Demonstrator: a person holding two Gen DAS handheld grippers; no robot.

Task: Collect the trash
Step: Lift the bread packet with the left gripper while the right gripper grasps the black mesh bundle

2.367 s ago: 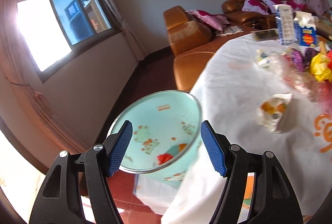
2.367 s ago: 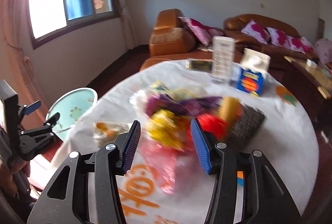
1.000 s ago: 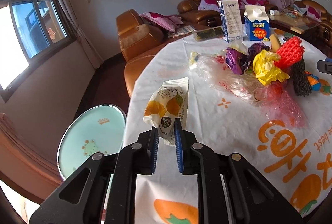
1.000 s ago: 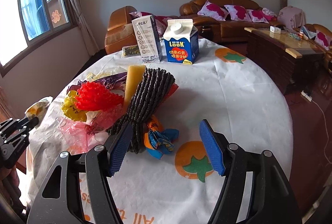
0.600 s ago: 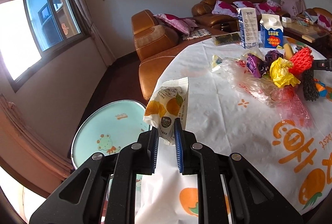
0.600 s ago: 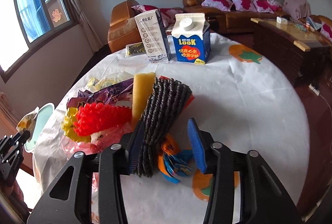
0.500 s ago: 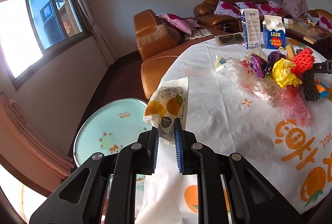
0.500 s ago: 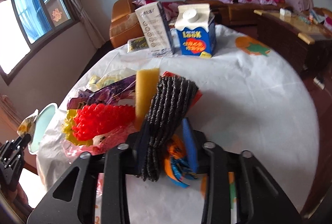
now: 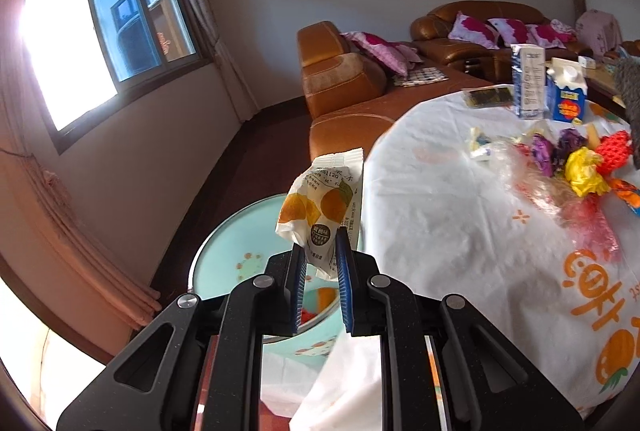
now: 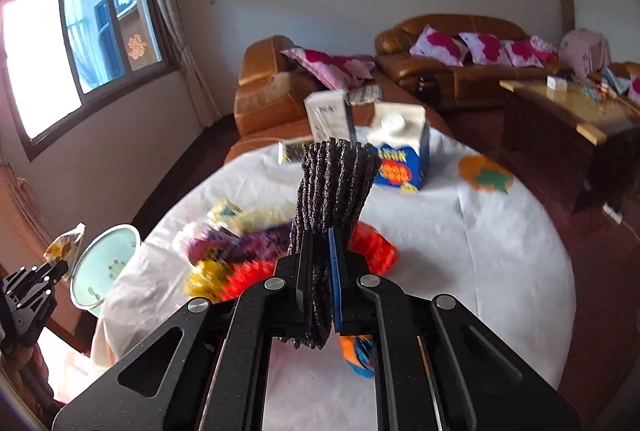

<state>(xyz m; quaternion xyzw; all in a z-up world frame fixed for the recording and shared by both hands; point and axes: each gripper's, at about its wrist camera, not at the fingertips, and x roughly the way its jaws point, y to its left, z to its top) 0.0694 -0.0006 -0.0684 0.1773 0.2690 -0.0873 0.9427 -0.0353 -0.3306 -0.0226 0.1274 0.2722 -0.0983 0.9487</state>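
White surface [image 9: 440, 215] with orange fruit prints; at its nine o'clock, a pale turquoise bin [image 9: 224, 263] with cartoon frogs. White wrapper [image 9: 324, 207], orange circles. Dark speckled ribbed pad [image 10: 336, 187]. Blue-and-white carton [image 10: 400, 159].

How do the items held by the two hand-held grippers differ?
The snack wrapper is white, printed with orange fruit; the ribbed pad is dark and coarse. The wrapper is thin crinkled film above the teal bin; the pad is thick, above the table. Both stand upright, pinched low.
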